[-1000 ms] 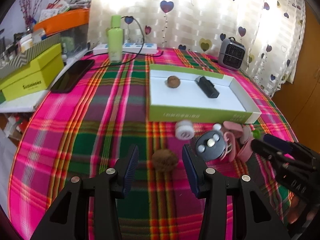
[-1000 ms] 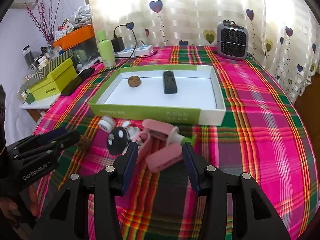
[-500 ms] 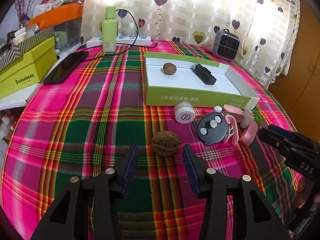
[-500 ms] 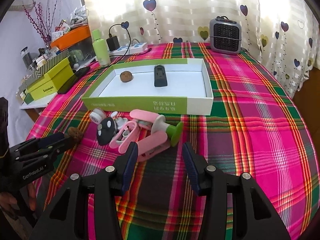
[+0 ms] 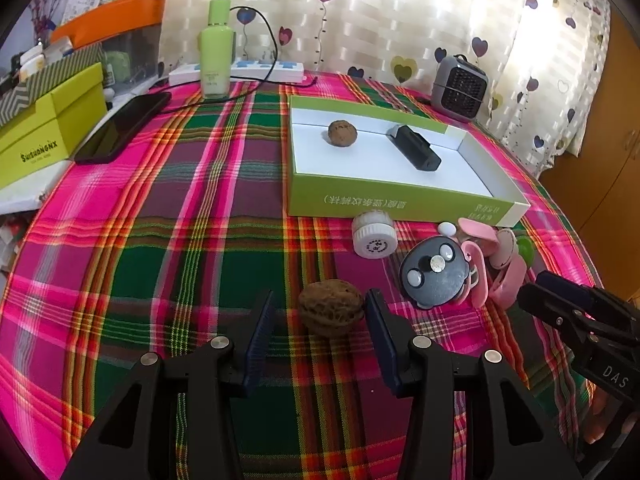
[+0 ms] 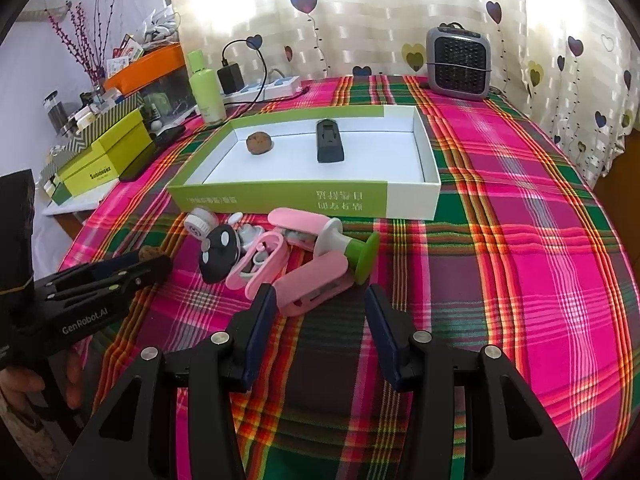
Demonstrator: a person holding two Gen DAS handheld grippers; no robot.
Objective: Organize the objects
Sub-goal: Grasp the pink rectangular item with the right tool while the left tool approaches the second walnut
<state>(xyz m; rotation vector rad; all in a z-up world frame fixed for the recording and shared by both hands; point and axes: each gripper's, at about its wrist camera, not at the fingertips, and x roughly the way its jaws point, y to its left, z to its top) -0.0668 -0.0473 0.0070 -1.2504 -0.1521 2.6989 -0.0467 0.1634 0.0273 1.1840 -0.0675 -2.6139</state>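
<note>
Your left gripper (image 5: 320,322) stands open around the walnut (image 5: 331,312) on the tablecloth (image 5: 168,240); its right pad looks touching or nearly so, the left clear. Uneven closing may roll the nut away. Your right gripper (image 6: 320,320), open and empty, hangs near the pink case (image 6: 310,284). The box (image 5: 400,200) sits well beyond.

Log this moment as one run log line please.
left gripper: open, around walnut on cloth | right gripper: open, empty, near pink case | tray: walnut, black device
</note>
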